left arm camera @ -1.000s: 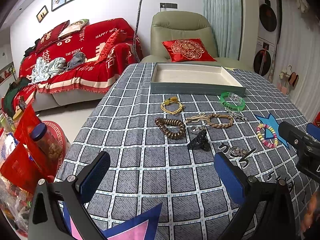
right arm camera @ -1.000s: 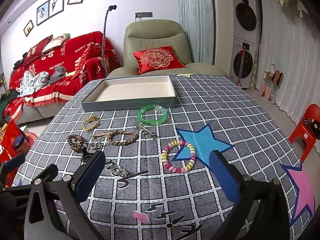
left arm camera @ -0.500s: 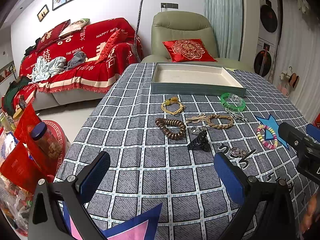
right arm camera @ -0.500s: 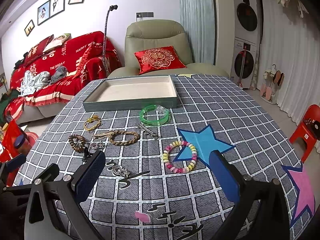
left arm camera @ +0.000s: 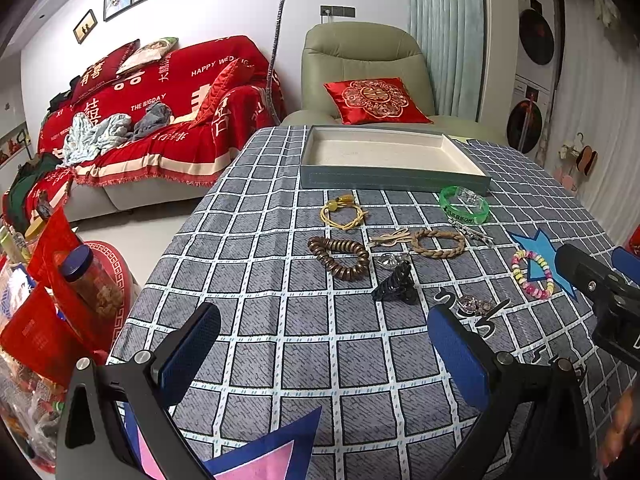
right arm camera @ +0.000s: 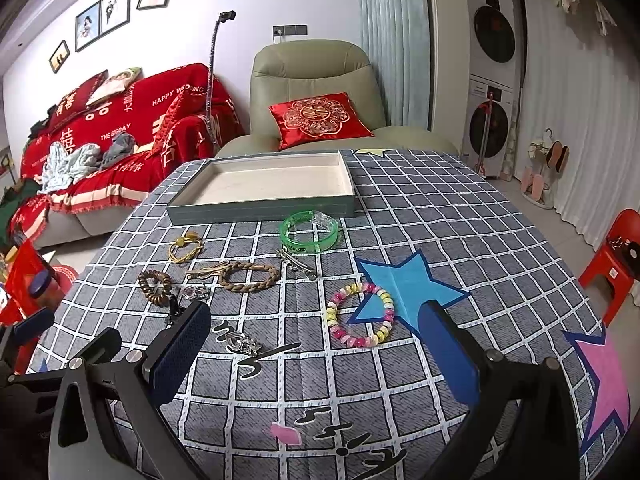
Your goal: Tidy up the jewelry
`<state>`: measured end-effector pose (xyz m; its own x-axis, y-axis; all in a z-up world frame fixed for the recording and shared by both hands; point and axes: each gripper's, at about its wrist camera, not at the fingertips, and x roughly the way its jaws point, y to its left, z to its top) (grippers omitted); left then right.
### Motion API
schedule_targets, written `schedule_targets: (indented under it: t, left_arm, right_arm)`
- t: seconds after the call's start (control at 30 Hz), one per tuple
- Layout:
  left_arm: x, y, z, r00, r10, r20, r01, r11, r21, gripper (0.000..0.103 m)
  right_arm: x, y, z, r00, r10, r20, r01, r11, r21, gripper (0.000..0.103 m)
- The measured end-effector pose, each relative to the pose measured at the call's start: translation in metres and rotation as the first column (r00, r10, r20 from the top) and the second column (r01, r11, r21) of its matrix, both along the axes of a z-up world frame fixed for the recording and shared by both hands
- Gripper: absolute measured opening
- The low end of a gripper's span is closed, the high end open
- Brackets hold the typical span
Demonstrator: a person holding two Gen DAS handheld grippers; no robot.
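Observation:
An empty grey tray point(left arm camera: 394, 179) point(right arm camera: 260, 209) with a cream lining sits at the far side of the checked tablecloth. In front of it lie a green bangle point(left arm camera: 464, 205) point(right arm camera: 310, 231), a yellow cord bracelet point(left arm camera: 343, 213) point(right arm camera: 185, 245), a brown bead bracelet point(left arm camera: 339, 257) point(right arm camera: 155, 285), a braided bracelet point(left arm camera: 438, 243) point(right arm camera: 249, 277), a black hair claw point(left arm camera: 397, 284), a pastel bead bracelet point(left arm camera: 533, 273) point(right arm camera: 360, 314) and small silver pieces point(right arm camera: 241, 342). My left gripper point(left arm camera: 320, 344) and right gripper point(right arm camera: 316, 340) are both open and empty, above the near part of the table.
A silver hair clip point(right arm camera: 297, 264) lies by the green bangle. A sofa with a red cover point(left arm camera: 160, 120) and a green armchair point(left arm camera: 360, 68) stand beyond the table. Red bags and a jar point(left arm camera: 88, 280) are at the left edge. A red stool point(right arm camera: 612, 256) stands at the right.
Both grippers have crept slightly forward towards the jewelry. Nothing on the table has moved.

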<state>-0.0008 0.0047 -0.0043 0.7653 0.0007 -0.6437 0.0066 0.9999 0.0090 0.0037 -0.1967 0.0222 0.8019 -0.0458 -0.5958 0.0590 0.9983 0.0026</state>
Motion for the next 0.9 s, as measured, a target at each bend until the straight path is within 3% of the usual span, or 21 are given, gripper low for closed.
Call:
schedule_targets:
  t: [0.9]
  left_arm:
    - [0.0010,-0.0025,0.0023,1.000,-0.001,-0.004,0.001,1.000,-0.004,0.103]
  right_arm:
    - [0.0002,0.0001,0.0011,1.000,0.001,0.000,-0.001,1.000,0.003,0.103]
